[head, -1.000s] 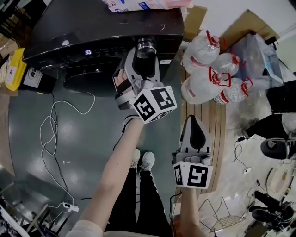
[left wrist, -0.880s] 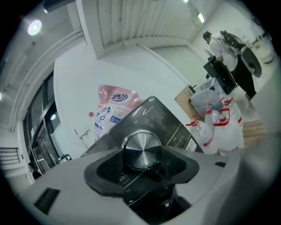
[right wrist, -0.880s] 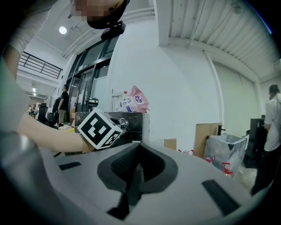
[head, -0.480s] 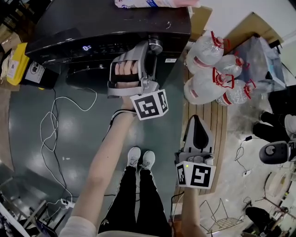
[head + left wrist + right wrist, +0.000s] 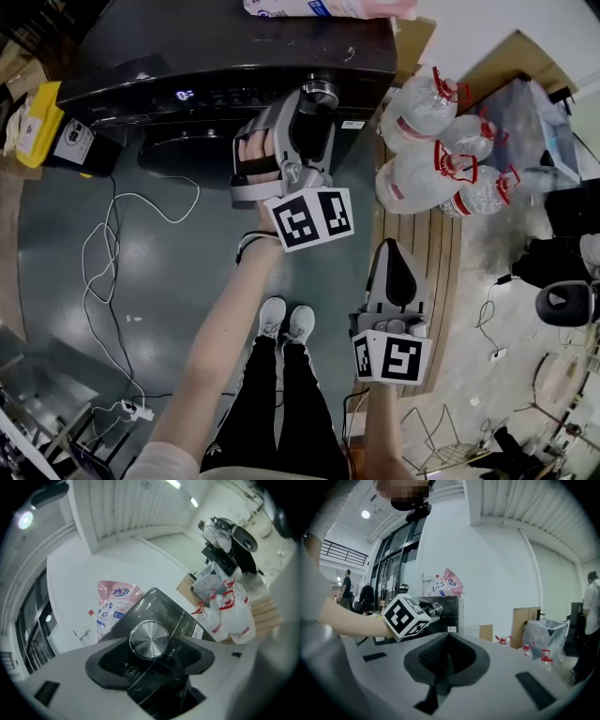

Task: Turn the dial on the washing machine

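Lighting was bright and even, from ceiling strip lights [image 5: 193,501] and a round lamp [image 5: 365,514] overhead. Sheen lay on the metal dial [image 5: 149,639] and the glossy black washing machine [image 5: 234,47]. The floor [image 5: 141,281] was darker, its shadows soft. The head view was sharp. Both gripper views were heavily fisheyed, with corners vignetted black and the near foreground out of focus.

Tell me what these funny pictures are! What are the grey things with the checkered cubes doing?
A person holds a claw in each hand. One picture comes from a camera on their head, looking down; the others from cameras on each claw. The left claw is at the black washing machine; its jaws have just been opening, with the shiny dial between them, not squeezed. The right claw is shut and empty. A pink bag lies on the machine; water bottles stand beside it.
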Demonstrator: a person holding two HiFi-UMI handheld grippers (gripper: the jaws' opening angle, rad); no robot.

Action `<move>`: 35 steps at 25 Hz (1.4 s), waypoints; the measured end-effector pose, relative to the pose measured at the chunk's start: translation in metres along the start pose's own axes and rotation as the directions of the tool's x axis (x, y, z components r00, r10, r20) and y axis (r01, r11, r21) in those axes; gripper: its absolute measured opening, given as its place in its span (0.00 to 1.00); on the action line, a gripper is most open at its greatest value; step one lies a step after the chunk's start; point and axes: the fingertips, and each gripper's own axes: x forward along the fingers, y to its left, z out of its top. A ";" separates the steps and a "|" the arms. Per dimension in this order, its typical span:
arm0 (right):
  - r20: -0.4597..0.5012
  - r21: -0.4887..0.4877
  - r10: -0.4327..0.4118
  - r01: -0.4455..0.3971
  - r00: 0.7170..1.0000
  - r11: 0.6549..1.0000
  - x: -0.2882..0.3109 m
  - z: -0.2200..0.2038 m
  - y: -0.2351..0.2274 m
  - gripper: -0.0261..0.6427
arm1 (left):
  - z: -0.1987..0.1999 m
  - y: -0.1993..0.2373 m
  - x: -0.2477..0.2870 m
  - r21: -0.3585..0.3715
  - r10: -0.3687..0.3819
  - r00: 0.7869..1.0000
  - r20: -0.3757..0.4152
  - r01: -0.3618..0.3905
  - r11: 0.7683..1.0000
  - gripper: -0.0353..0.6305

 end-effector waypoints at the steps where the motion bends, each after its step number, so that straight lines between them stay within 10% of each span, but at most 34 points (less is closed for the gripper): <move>1: -0.004 0.001 0.001 -0.001 1.000 1.000 -0.001 -0.001 0.000 0.04 | -0.001 -0.001 -0.003 -0.100 -0.011 1.000 -0.005 0.011 0.995 0.51; 3: -0.011 0.003 0.001 -0.001 1.000 1.000 -0.002 -0.004 -0.001 0.04 | -0.009 -0.001 -0.007 -0.388 -0.040 0.999 -0.024 0.028 0.921 0.52; 6: -0.021 0.014 -0.005 0.005 1.000 1.000 -0.004 -0.008 -0.004 0.04 | -0.017 -0.001 -0.009 -0.770 -0.091 0.995 -0.031 0.034 0.638 0.53; 9: -0.030 0.016 -0.015 0.015 0.999 1.000 -0.006 -0.012 -0.009 0.04 | -0.011 0.002 -0.007 -0.905 -0.098 0.995 -0.001 0.041 0.423 0.53; 15: -0.034 0.009 -0.022 0.022 0.999 1.000 -0.009 -0.014 -0.013 0.04 | -0.011 0.006 0.007 -0.966 -0.096 0.995 -0.015 0.010 0.259 0.53; 21: -0.039 0.014 -0.034 0.035 0.999 0.999 -0.009 -0.016 -0.021 0.04 | -0.012 0.006 0.009 -0.963 -0.101 0.994 -0.032 -0.003 0.271 0.45; 29: -0.041 0.019 -0.033 0.034 0.999 0.999 -0.009 -0.019 -0.027 0.04 | -0.010 0.005 0.011 -0.869 -0.104 0.992 -0.071 -0.010 0.495 0.45; 35: -0.046 0.025 -0.018 0.020 0.999 0.999 -0.012 -0.022 -0.022 0.04 | -0.011 0.004 0.012 -0.801 -0.108 0.990 -0.095 -0.012 0.598 0.45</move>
